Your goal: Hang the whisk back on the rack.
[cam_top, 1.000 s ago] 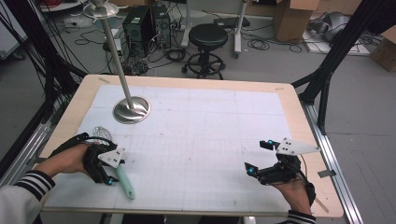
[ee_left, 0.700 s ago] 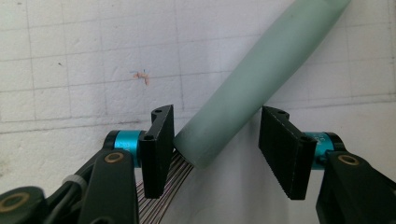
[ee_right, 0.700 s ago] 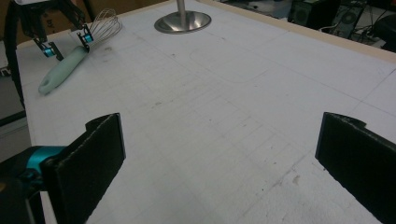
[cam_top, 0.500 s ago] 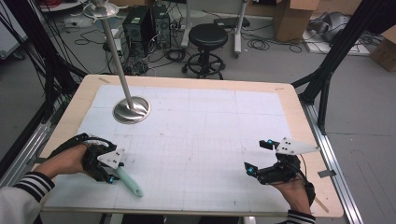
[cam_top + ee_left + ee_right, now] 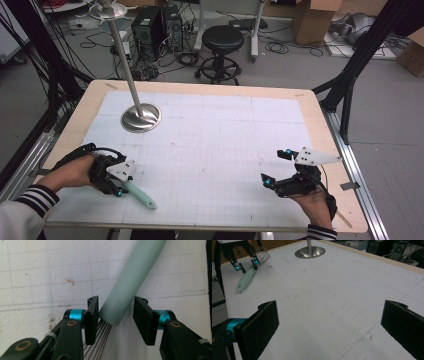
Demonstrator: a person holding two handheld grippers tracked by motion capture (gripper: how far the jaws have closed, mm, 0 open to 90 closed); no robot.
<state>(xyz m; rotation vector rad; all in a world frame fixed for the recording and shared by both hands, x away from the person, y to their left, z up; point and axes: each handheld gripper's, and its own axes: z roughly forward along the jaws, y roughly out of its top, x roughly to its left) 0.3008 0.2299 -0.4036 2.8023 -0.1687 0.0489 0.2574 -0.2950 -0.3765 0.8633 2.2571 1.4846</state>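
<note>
A whisk with a mint-green handle [image 5: 141, 196] lies on the white mat at the front left. My left gripper [image 5: 121, 188] sits over the end of the handle where the wires begin. In the left gripper view the handle [image 5: 132, 277] runs askew between the jaws of this gripper [image 5: 115, 312]. They have just been closing: the left pad is at the handle and a thin gap shows at the right pad. The right gripper view shows the whisk [image 5: 245, 280] with the left gripper [image 5: 245, 264] over it. My right gripper [image 5: 274, 167] [image 5: 329, 322] rests wide open at the front right, nothing between its jaws.
A steel stand with a round base [image 5: 141, 117] [image 5: 310, 252] and a tall pole rises at the back left of the mat. The wooden table edge [image 5: 320, 120] frames the mat. A stool and cables are on the floor beyond.
The whisk's handle has swung a little, its free end moving to the right on the mat. The left jaws have narrowed around it. Both hands stayed where they were.
</note>
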